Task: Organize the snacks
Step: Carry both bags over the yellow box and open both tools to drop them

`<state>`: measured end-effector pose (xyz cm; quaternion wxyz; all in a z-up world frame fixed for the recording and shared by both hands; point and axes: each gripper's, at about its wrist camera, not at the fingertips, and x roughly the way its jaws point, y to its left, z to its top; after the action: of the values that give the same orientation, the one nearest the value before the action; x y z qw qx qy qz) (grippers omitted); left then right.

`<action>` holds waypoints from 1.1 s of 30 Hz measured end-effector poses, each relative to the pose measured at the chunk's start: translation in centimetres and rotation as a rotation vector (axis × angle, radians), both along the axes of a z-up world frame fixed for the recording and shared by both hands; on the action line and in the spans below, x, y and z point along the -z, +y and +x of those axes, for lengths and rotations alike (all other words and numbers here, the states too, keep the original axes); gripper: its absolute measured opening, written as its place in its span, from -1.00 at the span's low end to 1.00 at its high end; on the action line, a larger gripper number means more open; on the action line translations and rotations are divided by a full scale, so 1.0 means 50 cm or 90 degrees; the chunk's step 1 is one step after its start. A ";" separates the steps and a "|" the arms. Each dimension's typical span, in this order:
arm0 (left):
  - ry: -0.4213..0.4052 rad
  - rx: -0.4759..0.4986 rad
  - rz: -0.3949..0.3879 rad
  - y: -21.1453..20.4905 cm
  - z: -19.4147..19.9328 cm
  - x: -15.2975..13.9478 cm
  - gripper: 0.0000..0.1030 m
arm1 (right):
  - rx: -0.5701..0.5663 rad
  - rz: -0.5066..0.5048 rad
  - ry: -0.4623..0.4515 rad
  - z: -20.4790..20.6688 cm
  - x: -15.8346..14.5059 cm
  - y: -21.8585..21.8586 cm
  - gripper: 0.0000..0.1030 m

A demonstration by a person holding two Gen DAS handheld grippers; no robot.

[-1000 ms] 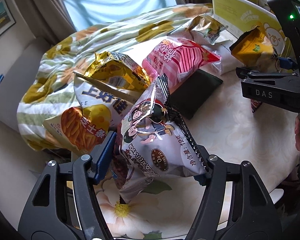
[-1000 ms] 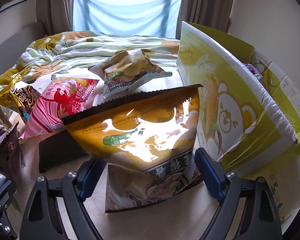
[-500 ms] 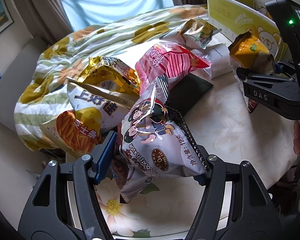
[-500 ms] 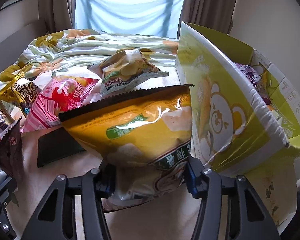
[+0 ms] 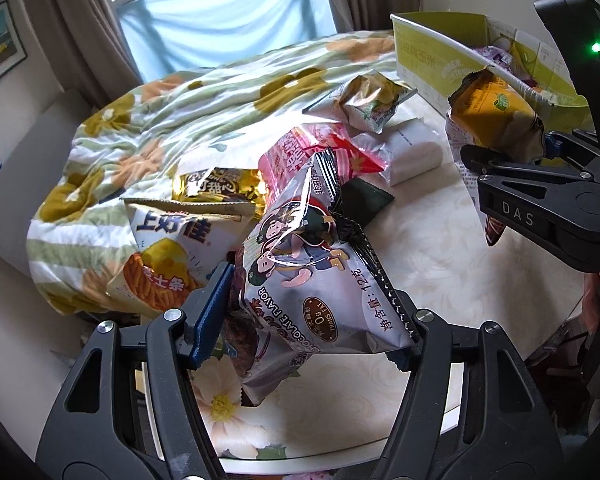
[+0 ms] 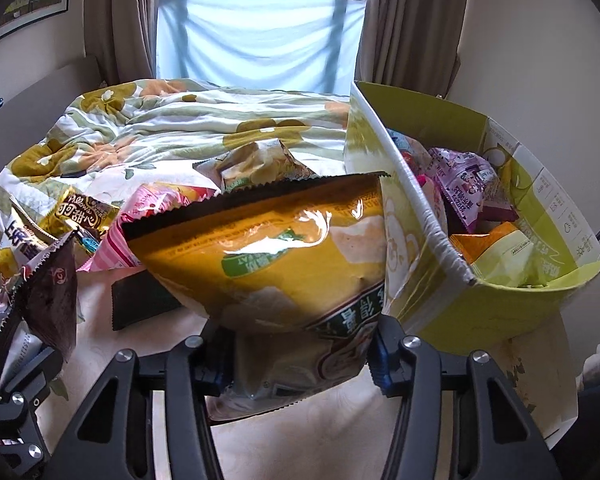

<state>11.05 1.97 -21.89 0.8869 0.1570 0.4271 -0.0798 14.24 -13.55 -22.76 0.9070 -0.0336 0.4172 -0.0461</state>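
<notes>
My left gripper (image 5: 312,316) is shut on a grey chocolate-flavour snack bag (image 5: 316,280) and holds it above the table. My right gripper (image 6: 300,356) is shut on a yellow chip bag (image 6: 268,256) and holds it up beside the green cardboard box (image 6: 412,280). The right gripper and its yellow bag (image 5: 496,116) also show at the right of the left wrist view. The box (image 5: 432,64) holds several snack packs (image 6: 472,188). The grey bag (image 6: 48,288) shows at the left edge of the right wrist view.
Loose snacks lie on the round table (image 5: 440,248): a pink bag (image 5: 308,152), a cheese-stick bag (image 5: 168,248), a gold bag (image 5: 220,188), a pale chip bag (image 5: 368,100), a white pack (image 5: 412,152) and a dark flat pack (image 5: 364,200). A flowered quilt (image 5: 180,120) lies behind.
The right gripper closed on the yellow bag and lifted it higher beside the box. The left gripper rose with the grey bag.
</notes>
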 end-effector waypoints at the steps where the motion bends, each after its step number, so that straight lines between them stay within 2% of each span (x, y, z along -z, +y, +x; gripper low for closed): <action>1: -0.007 0.004 -0.002 -0.002 -0.005 -0.010 0.21 | 0.001 0.002 -0.003 -0.006 -0.010 0.001 -0.06; 8: -0.052 0.042 -0.032 -0.017 -0.037 -0.081 0.21 | 0.016 0.013 -0.030 -0.055 -0.088 0.002 -0.06; 12: -0.071 0.063 -0.069 -0.031 -0.044 -0.134 0.21 | 0.022 0.030 -0.033 -0.084 -0.139 -0.009 -0.06; 19: -0.119 0.094 -0.113 -0.088 -0.027 -0.248 0.21 | 0.035 0.064 -0.053 -0.113 -0.237 -0.078 -0.06; 24: -0.153 0.113 -0.142 -0.163 0.000 -0.322 0.21 | 0.041 0.078 -0.077 -0.108 -0.296 -0.164 -0.06; 27: -0.150 0.119 -0.163 -0.225 0.029 -0.348 0.21 | 0.038 0.076 -0.086 -0.093 -0.322 -0.225 -0.06; 33: -0.128 0.126 -0.175 -0.377 0.113 -0.358 0.21 | 0.027 0.074 -0.079 -0.047 -0.338 -0.349 -0.06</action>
<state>16.70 -16.90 -3.97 0.9261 0.0826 0.3040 -0.2077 11.89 -31.02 -5.87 0.9304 0.0310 0.3628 -0.0428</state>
